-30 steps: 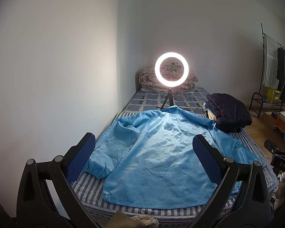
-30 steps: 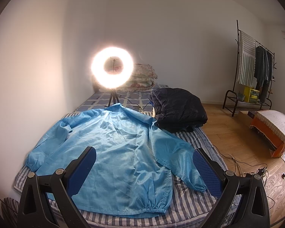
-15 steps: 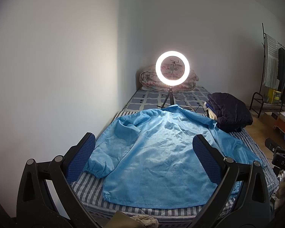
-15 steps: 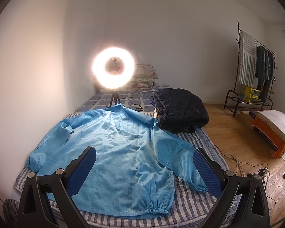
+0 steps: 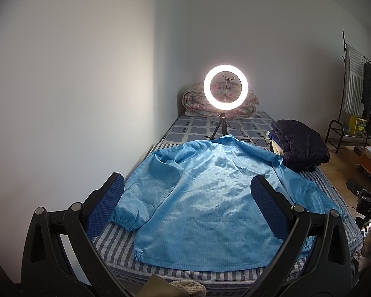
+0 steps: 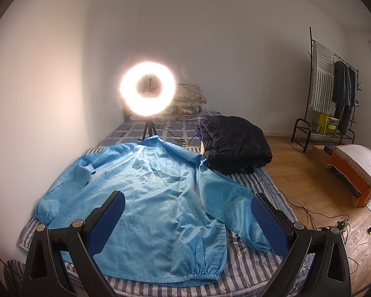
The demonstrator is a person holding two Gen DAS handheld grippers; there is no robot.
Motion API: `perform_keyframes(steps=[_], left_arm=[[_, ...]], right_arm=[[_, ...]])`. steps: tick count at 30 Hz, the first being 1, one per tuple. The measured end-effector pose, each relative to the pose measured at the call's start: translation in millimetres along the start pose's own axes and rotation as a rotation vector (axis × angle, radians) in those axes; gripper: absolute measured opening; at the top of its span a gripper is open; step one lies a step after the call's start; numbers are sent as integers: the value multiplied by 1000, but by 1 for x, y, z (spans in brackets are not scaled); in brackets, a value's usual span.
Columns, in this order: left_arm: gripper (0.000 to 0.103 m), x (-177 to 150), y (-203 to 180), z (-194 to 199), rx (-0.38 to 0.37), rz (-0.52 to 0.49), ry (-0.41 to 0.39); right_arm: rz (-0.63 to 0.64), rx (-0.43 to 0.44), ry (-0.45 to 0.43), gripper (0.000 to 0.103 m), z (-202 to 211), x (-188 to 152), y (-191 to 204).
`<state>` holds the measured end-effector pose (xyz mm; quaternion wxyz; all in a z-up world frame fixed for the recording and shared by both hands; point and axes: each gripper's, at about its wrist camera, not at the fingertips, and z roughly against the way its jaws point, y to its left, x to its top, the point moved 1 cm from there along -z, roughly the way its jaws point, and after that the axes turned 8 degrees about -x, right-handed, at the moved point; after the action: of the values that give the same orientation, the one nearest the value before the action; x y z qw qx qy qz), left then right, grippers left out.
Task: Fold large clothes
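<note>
The left gripper [image 5: 185, 208] hangs over the foot of the bed with its blue-padded fingers [image 5: 106, 205] spread wide and nothing between them; the right gripper [image 6: 188, 219] is the same, splayed and empty, held above the near hem; neither touches cloth. Just beyond them the light blue jacket [image 5: 210, 198] lies spread flat on the striped sheet [image 6: 264, 267], hem toward me and collar away; its left sleeve [image 5: 141, 195] runs down along the wall side, cuff near the left fingers; its right sleeve [image 6: 235, 212] angles out toward the bed's open edge, elastic cuff just beside the right pad. Farther up, a dark puffer jacket [image 6: 235, 146] sits folded at the jacket's right shoulder, touching or just overlapping it; I cannot tell which. Behind the collar stands a lit ring light [image 5: 225, 87] on a small tripod; a rolled floral quilt [image 5: 193, 101] lies at the head of the bed; a clothes rack [image 6: 334, 89] stands by the far wall.

By my reckoning no fold has been made yet; this is the approach. The next move likely calls for both grippers to drop onto a sleeve or side edge, pinch only the top layer, and carry it across the body without dragging the slippery fabric off square.
</note>
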<state>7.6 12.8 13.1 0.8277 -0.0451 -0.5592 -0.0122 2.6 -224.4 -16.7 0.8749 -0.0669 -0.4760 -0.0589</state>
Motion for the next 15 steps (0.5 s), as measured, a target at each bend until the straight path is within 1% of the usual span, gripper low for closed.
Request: perform_keyframes(steps=[15], left_arm=[[103,-10,12,-4,5,12,14]], right_arm=[[10,11,-8,103,4,2,5]])
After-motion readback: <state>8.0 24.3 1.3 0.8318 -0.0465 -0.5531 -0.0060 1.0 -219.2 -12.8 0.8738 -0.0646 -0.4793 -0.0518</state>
